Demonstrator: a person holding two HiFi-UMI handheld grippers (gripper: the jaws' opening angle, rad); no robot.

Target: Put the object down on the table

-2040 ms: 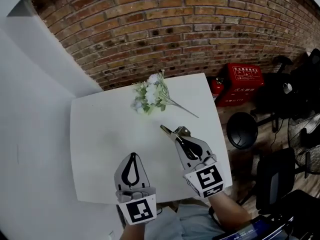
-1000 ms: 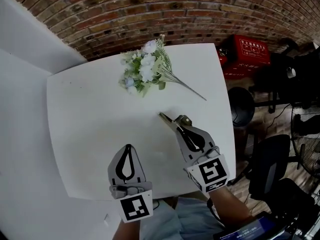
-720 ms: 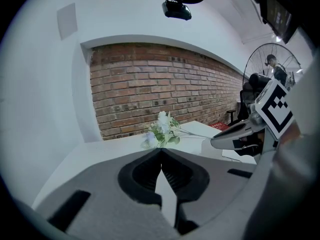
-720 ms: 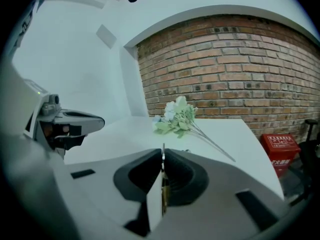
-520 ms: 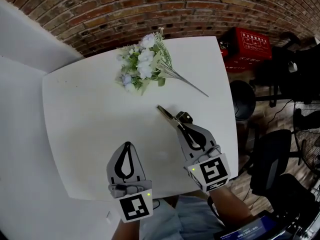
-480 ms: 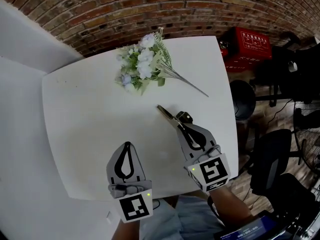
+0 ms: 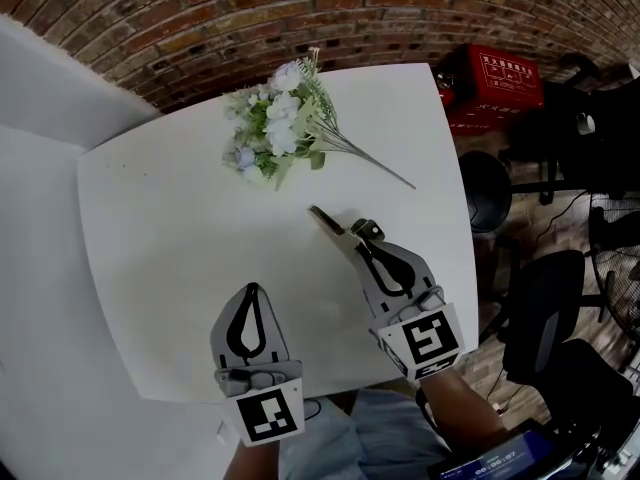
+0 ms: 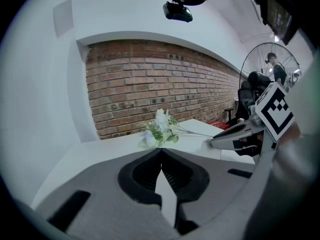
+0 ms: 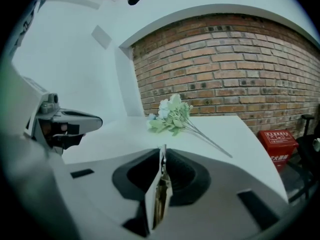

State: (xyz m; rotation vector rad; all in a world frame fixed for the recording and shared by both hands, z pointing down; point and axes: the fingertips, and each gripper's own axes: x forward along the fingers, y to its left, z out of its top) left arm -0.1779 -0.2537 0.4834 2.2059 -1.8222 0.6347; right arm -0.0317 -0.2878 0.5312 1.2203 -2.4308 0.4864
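Observation:
A white table (image 7: 160,218) carries a bouquet of pale artificial flowers (image 7: 272,133) at its far side. My right gripper (image 7: 352,240) is over the table's right half, shut on a thin flat metal object (image 7: 325,218) whose tip sticks out toward the bouquet. In the right gripper view the object (image 9: 159,194) stands on edge between the jaws, with the bouquet (image 9: 172,115) beyond. My left gripper (image 7: 248,293) hovers near the front edge, shut and empty. In the left gripper view the closed jaws (image 8: 161,153) point at the bouquet (image 8: 160,128).
A brick wall (image 7: 300,18) runs behind the table. To the right, on the floor, stand a red box (image 7: 505,78), a round black stool (image 7: 487,193), black chairs (image 7: 545,298) and a fan. The table's right edge lies close to my right gripper.
The view has drifted nearer to the table. My right gripper has kept its hold on the thin object and edged slightly toward the bouquet. The left gripper has hardly moved.

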